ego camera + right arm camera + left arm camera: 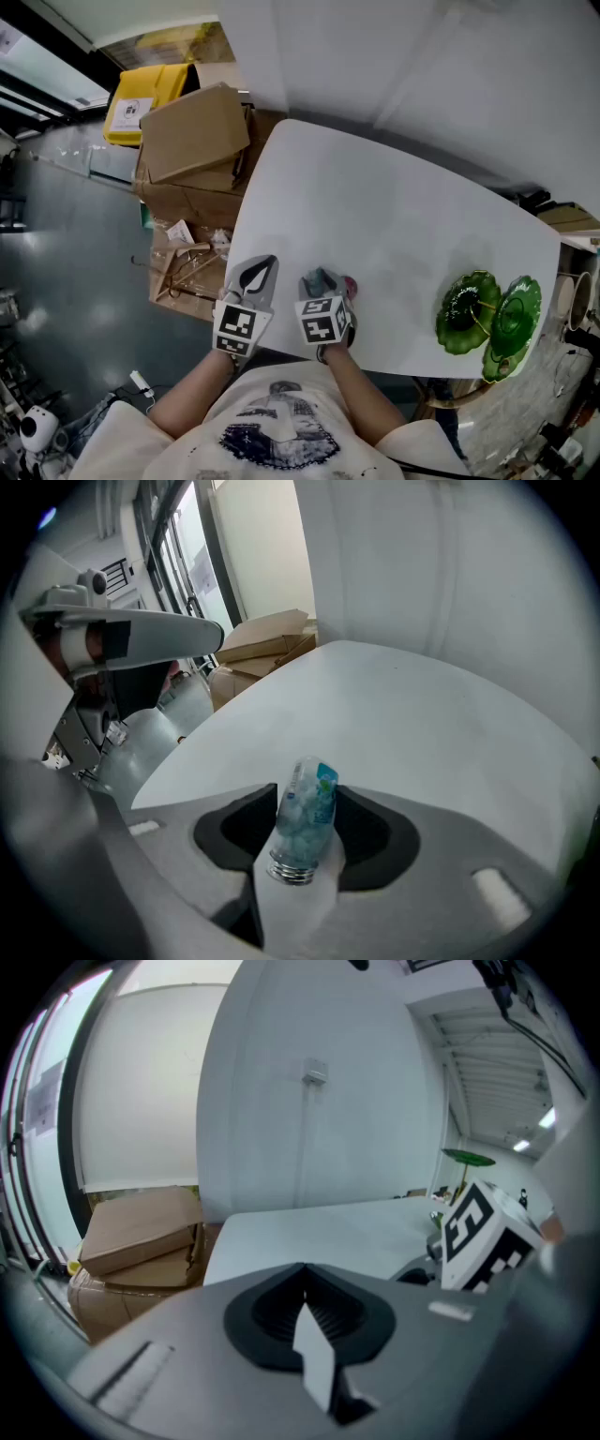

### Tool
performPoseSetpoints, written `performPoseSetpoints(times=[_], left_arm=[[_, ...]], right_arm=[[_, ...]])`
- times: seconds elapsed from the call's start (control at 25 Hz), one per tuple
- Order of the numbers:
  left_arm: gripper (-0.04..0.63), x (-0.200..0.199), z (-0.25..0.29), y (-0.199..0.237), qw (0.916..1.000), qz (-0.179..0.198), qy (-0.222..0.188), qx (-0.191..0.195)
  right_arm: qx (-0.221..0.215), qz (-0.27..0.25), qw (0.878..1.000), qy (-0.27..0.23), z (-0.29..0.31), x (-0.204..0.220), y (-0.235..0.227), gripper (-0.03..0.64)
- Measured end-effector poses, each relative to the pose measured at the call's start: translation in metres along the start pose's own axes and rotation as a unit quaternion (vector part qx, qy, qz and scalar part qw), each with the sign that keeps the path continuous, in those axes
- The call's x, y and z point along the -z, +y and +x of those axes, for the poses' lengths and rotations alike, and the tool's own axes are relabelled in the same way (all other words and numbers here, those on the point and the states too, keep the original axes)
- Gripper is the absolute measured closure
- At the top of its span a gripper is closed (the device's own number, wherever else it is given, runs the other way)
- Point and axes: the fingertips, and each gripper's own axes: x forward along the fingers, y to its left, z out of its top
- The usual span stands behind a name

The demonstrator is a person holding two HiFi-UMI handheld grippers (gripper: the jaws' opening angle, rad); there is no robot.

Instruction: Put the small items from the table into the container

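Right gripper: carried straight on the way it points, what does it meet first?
The right gripper would probably meet the bare white table, its held bottle touching first; depth is unclear.

White table (394, 216); left gripper (265, 264), right gripper (322, 278) side by side at near edge; green dishes (487, 314) right; cardboard boxes (192, 131) left.

Looked like a workshop or storeroom corner: showed stacked cardboard boxes (192, 141) and a yellow box (145, 98) at upper left, bare grey floor (66, 244) at left, plain white partition (422, 56) above.
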Motion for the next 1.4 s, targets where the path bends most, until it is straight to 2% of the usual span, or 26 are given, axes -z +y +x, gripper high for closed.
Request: performPoseSetpoints(times=[0.4, 0.96, 1.4], left_arm=[[0.604, -0.004, -0.01, -0.004, 1.0, 0.007, -0.006, 0.0], [0.604, -0.016, -0.034, -0.025, 0.9991, 0.03, -0.029, 0.013], [0.604, -0.029, -0.067, -0.042, 0.9966, 0.054, -0.06, 0.019]], right_arm=[[0.004, 0.006, 0.999, -0.039, -0.016, -0.01, -0.003, 0.436], [0.035, 0.022, 0.995, -0.09, -0.059, -0.013, -0.008, 0.443], [0.061, 0.045, 0.986, -0.149, -0.111, -0.017, -0.004, 0.443]])
